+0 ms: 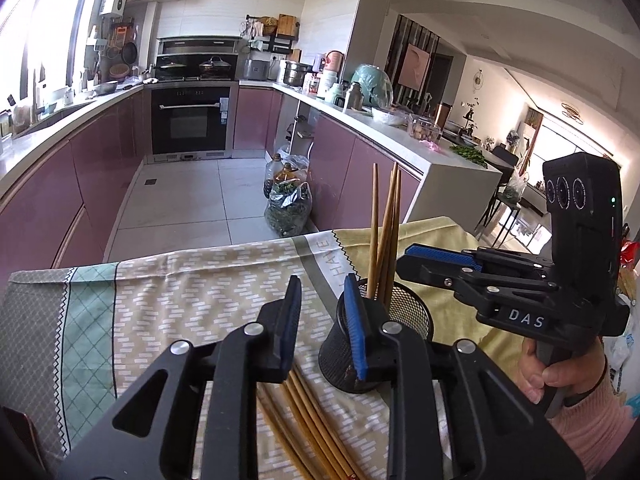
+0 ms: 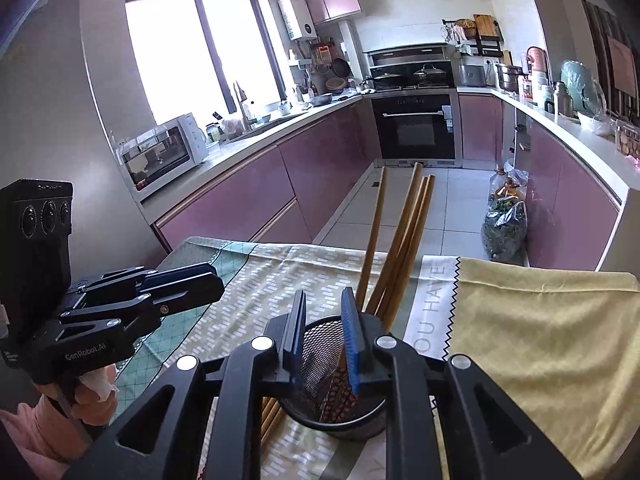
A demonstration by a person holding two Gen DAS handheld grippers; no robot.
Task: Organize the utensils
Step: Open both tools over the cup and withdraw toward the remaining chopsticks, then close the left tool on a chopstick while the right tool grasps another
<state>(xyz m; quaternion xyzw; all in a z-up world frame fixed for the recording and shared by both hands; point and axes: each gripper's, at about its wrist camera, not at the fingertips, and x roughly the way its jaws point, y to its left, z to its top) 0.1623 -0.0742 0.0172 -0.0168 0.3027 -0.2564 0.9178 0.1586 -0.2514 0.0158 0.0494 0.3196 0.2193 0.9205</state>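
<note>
- Done so far: four chopsticks [image 2: 400, 248] stand in the black mesh cup [image 1: 404, 312], leaning up and away from your jaws.
- Left to do: a bundle of loose chopsticks [image 1: 304, 420] lies flat on the cloth [image 1: 200, 280] over the tabletop, running under and just behind your left gripper [image 1: 322, 320] jaws, beside the cup's base.
- Your left jaws stand apart at a narrow gap, nothing between them; the right-hand jaw sits in front of the cup wall, the loose bundle below the gap.
- Your right gripper [image 2: 324, 332] jaws are also at a narrow gap, empty, poised right over the cup's near rim; no stick is pinched.
- In the right view the flat bundle peeks out below the left-hand jaw, beside the cup.
- Judgement: roughly a third to half done; several sticks still need lifting into the cup.
- How many are in the flat bundle I can't count; the jaws cover part of it.
</note>
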